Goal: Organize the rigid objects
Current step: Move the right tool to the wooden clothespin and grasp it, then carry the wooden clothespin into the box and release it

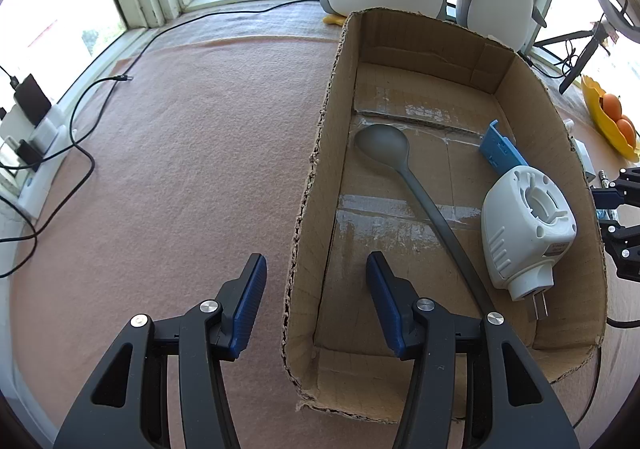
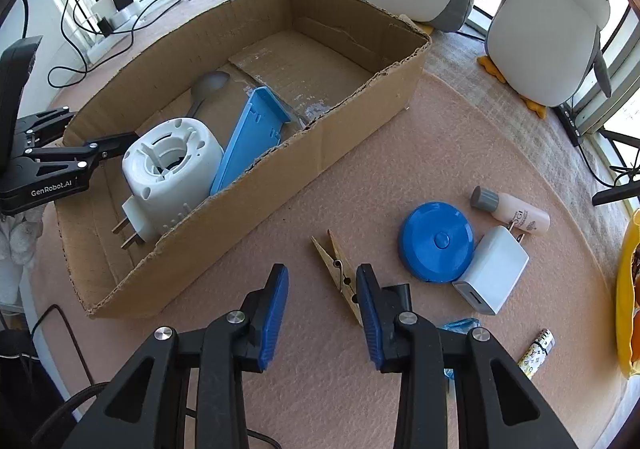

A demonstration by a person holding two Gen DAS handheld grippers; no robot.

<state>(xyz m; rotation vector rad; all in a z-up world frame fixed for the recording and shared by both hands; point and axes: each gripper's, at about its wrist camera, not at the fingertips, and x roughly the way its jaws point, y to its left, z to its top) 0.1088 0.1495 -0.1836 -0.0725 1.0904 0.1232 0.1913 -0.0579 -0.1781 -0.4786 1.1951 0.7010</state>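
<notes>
A cardboard box (image 1: 340,89) lies on the pink mat. It holds a grey spoon (image 1: 400,165), a white plug-in device (image 1: 524,225) and a blue plastic piece (image 1: 500,149). My left gripper (image 1: 316,269) is open and straddles the box's near-left wall, one finger inside and one outside. In the right wrist view, my right gripper (image 2: 322,277) is open just above the mat outside the box (image 2: 320,153). A wooden clothespin (image 2: 336,269) lies between its fingers, close to the right one. Beside it lie a blue round tape measure (image 2: 436,241), a white charger (image 2: 492,273) and a small bottle (image 2: 512,209).
Two plush penguins (image 2: 548,21) stand behind the box by the window. A power strip with chargers and cables (image 2: 112,13) sits at the far left. A yellow bowl of oranges (image 1: 612,117) is at the right edge. A patterned tube (image 2: 536,353) and a blue wrapper (image 2: 460,325) lie near my right gripper.
</notes>
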